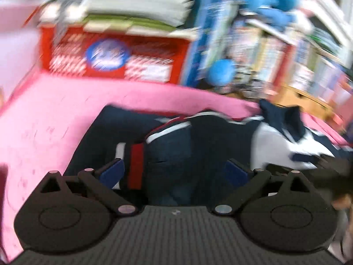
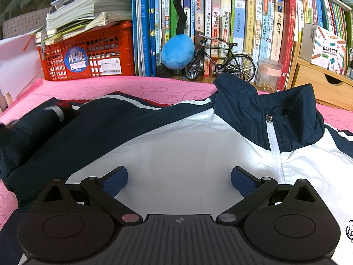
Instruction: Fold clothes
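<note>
A pink towel (image 2: 136,88) covers the work surface. On it lies the navy and white jacket (image 2: 176,145), zipped front up, collar toward the bookshelf (image 2: 242,22), one sleeve (image 2: 44,119) folded over at the towel's left side. Behind the towel's far edge stand a red crate (image 2: 88,53), a blue plush ball (image 2: 177,52) and a model bicycle (image 2: 220,61). The right gripper (image 2: 179,182) hangs over the jacket's white chest panel, jaws wide, holding nothing. The left gripper (image 1: 174,170) sits over the folded sleeve, jaws wide; that view is blurred.
</note>
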Demonstrator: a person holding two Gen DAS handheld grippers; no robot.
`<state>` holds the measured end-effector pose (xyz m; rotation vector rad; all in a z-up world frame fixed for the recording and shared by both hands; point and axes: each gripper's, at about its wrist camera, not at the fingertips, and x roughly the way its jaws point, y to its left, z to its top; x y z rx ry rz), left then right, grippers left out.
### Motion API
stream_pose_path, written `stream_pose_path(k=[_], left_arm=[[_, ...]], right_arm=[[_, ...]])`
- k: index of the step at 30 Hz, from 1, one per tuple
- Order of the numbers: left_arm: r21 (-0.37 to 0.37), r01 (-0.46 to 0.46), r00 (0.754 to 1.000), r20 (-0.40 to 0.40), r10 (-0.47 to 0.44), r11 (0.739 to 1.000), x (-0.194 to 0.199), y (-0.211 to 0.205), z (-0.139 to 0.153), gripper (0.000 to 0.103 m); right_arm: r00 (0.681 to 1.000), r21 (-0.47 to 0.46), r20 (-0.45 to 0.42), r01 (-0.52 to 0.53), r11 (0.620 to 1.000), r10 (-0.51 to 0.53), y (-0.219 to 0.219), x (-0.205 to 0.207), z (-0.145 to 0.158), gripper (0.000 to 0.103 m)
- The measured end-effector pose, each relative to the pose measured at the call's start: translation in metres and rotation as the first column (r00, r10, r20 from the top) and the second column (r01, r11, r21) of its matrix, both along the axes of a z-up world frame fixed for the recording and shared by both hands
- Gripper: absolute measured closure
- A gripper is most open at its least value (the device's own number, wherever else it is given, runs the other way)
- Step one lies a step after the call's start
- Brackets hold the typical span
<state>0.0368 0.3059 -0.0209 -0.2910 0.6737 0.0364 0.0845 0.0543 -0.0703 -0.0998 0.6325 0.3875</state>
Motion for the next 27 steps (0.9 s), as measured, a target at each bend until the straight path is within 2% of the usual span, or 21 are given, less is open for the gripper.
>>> stream_pose_path(k=[2,4,5,6,10,12,13,14,15,16,17,18,20,22,23,25,27], left_arm=[[-0.049,-0.053,0.999,0.005,0.053,0.997,0.004,0.005,-0.008,0.010],[-0.063,-0.107,0.994,0.010,0.108,0.992,0.006,0.009,-0.009,0.028],[-0.054,-0.135,0.991,0.009,0.136,0.989,0.007,0.011,-0.008,0.049],[-0.036,-0.156,0.988,0.009,0.156,0.987,0.008,0.012,-0.007,0.061],[0.075,-0.209,0.977,0.045,0.206,0.975,0.005,0.019,0.008,0.080],[0.198,-0.282,0.957,0.128,0.261,0.939,-0.001,0.025,0.028,0.087],[0.267,-0.335,0.938,0.186,0.293,0.904,-0.004,0.028,0.039,0.089],[0.388,-0.416,0.905,0.265,0.333,0.822,-0.005,0.029,0.049,0.092],[0.503,-0.499,0.864,0.353,0.359,0.706,-0.006,0.030,0.059,0.092],[0.597,-0.560,0.829,0.415,0.376,0.575,-0.004,0.032,0.065,0.092],[0.660,-0.595,0.802,0.452,0.391,0.458,-0.001,0.038,0.069,0.091],[0.666,-0.596,0.799,0.440,0.410,0.448,0.000,0.047,0.073,0.090],[0.657,-0.587,0.803,0.395,0.447,0.473,0.001,0.067,0.079,0.086],[0.594,-0.585,0.805,0.343,0.484,0.552,-0.003,0.084,0.079,0.085],[0.563,-0.587,0.804,0.327,0.496,0.581,-0.006,0.088,0.077,0.085],[0.527,-0.580,0.812,0.311,0.494,0.621,-0.011,0.088,0.070,0.083],[0.511,-0.534,0.844,0.288,0.452,0.673,-0.010,0.076,0.063,0.080]], right_arm=[[1.000,0.000,-0.001,0.000,1.000,0.000,0.000,0.000,0.000,0.001],[1.000,0.000,-0.001,0.000,1.000,0.000,0.000,0.000,0.000,0.001],[1.000,0.001,-0.002,0.000,1.000,0.000,0.000,0.000,0.000,0.001],[1.000,0.001,-0.002,0.000,1.000,0.000,0.000,0.000,0.000,0.001],[1.000,0.002,-0.003,0.001,1.000,-0.001,0.001,0.001,0.000,0.001],[1.000,0.003,-0.007,0.000,1.000,0.000,0.000,0.001,0.000,0.001],[1.000,0.004,-0.009,-0.001,1.000,0.001,0.000,0.001,0.000,0.001],[1.000,0.005,-0.010,-0.001,1.000,0.001,0.001,0.001,0.001,0.000],[1.000,0.005,-0.011,-0.002,1.000,0.002,0.001,0.001,0.001,0.000],[1.000,0.005,-0.011,-0.002,1.000,0.002,0.001,0.001,0.001,0.000],[1.000,0.006,-0.013,-0.002,1.000,0.002,0.001,0.002,0.001,0.000],[1.000,0.006,-0.014,-0.002,1.000,0.002,0.001,0.002,0.002,0.000],[1.000,0.007,-0.016,-0.001,1.000,0.001,0.001,0.002,0.002,0.000],[1.000,0.005,-0.019,-0.002,1.000,0.002,0.001,0.002,0.002,0.000],[1.000,0.004,-0.020,-0.003,1.000,0.003,0.001,0.002,0.002,0.000],[1.000,0.003,-0.020,-0.002,1.000,0.002,0.001,0.002,0.002,0.000],[1.000,0.002,-0.021,-0.002,1.000,0.002,0.001,0.002,0.002,0.000]])
